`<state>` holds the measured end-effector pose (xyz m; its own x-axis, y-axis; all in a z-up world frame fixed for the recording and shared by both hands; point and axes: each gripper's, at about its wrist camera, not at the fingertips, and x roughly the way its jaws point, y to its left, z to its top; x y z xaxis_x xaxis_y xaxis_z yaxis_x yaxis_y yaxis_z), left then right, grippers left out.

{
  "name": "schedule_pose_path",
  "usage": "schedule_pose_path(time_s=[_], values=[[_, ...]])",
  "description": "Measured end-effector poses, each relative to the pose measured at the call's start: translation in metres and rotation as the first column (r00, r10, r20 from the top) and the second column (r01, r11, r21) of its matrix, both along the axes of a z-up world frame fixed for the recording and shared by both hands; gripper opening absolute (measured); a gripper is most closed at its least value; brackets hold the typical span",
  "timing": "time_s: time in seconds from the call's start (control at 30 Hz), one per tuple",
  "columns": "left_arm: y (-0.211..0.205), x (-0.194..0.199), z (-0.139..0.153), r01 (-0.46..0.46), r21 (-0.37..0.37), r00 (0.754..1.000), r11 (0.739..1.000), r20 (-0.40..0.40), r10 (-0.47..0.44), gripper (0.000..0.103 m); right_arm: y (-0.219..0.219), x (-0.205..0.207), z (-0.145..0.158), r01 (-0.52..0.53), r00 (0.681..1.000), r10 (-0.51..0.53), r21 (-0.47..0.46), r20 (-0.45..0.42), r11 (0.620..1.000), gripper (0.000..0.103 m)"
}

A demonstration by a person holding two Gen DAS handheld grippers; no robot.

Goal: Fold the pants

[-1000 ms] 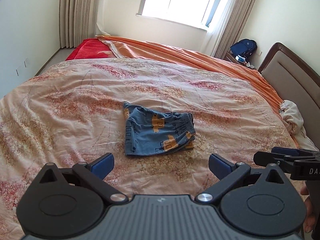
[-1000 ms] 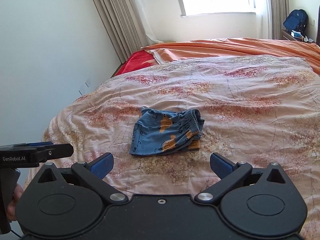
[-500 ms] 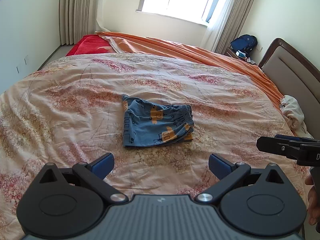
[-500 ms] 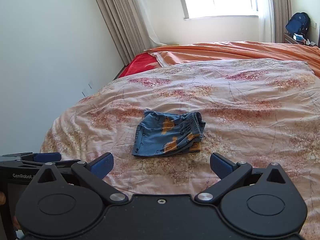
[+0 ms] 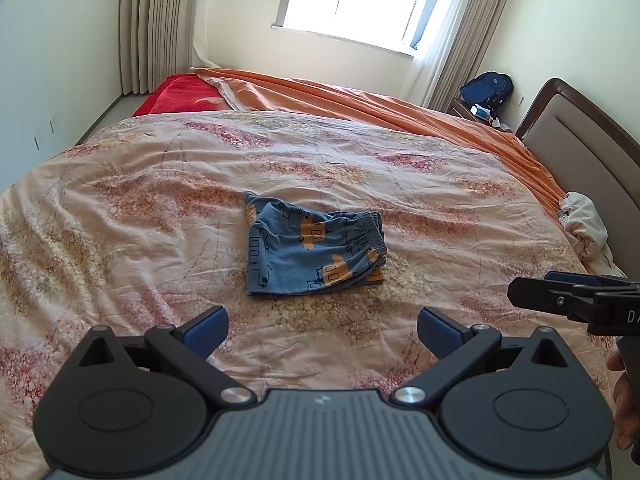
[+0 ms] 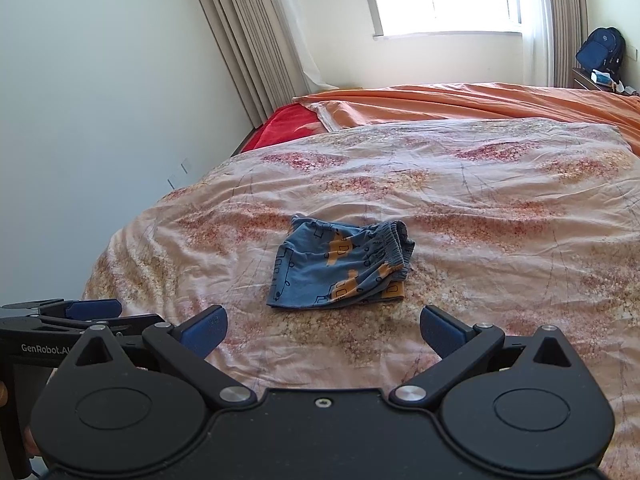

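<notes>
The blue pants [image 5: 312,250] with orange vehicle prints lie folded into a small rectangle on the floral bedspread [image 5: 160,208], waistband to the right. They also show in the right wrist view [image 6: 340,266]. My left gripper [image 5: 322,326] is open and empty, held back above the bed short of the pants. My right gripper [image 6: 323,326] is open and empty, likewise short of the pants. The right gripper also shows at the right edge of the left wrist view [image 5: 568,294], and the left gripper at the left edge of the right wrist view [image 6: 76,312].
An orange sheet [image 5: 380,100] and a red blanket [image 5: 176,92] lie at the far side of the bed. A padded headboard [image 5: 588,148] and a white bundled cloth [image 5: 586,224] are on the right. A blue backpack [image 5: 486,88] sits on a nightstand by the window.
Both grippers have drawn back and risen a little from the folded pants. The pants have not moved. Both grippers stay open.
</notes>
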<state>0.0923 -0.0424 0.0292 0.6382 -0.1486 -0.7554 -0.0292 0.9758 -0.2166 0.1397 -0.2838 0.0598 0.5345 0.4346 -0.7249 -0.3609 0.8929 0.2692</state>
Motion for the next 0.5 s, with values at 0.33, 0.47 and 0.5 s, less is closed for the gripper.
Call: schedule_pose_path(time_s=[0.33,0.47,0.5], values=[[0.0001,0.0001,0.0010,-0.007,-0.004,1.000,1.000,-0.001,0.007,0.103,0.0006,-0.0015,0.0007,0.000,1.000,0.000,-0.002,0.000,1.000,0.102],[0.0019,-0.0005,0.0008,-0.018,-0.022,1.000,1.000,0.000,0.018,0.103,0.0004,-0.0026,0.0004,-0.002,1.000,0.002,0.000,0.001,1.000,0.102],[0.0023,-0.0007,0.0006,-0.026,-0.022,1.000,0.999,-0.001,0.026,0.103,0.0004,-0.0027,0.0003,-0.002,1.000,0.002,0.001,0.001,1.000,0.102]])
